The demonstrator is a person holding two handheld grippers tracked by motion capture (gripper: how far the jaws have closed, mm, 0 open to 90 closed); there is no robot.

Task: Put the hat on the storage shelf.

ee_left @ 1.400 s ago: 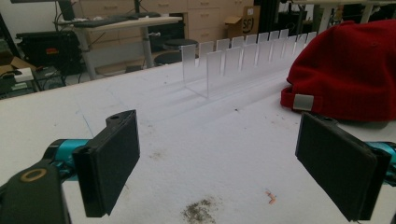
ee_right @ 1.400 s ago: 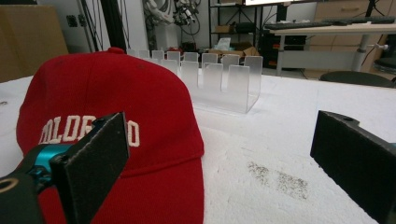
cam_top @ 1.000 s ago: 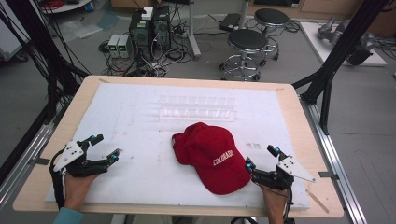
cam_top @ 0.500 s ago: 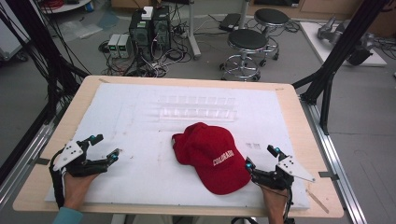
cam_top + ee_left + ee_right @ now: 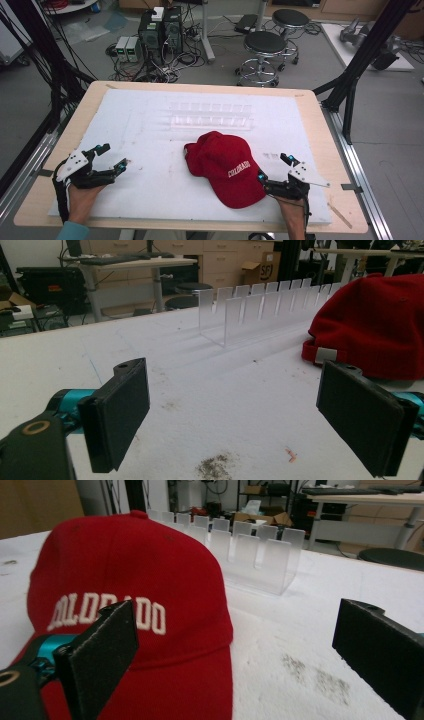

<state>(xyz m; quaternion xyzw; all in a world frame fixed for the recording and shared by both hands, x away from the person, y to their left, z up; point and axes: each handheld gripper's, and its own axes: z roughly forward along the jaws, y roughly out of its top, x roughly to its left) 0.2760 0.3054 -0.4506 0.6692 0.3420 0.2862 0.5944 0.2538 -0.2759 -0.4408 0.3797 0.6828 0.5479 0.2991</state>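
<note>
High view: red cap (image 5: 227, 167), both tongs unmoved since before.

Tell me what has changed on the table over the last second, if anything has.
Nothing visibly changed. The left gripper and right gripper rest open at the near edge, the red cap lies between them, untouched, and the clear rack stands behind it.

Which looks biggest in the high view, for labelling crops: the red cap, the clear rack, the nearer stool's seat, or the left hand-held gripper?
1. red cap
2. clear rack
3. left hand-held gripper and nearer stool's seat: alike, and the stool stands farther off, so unranked.
</note>
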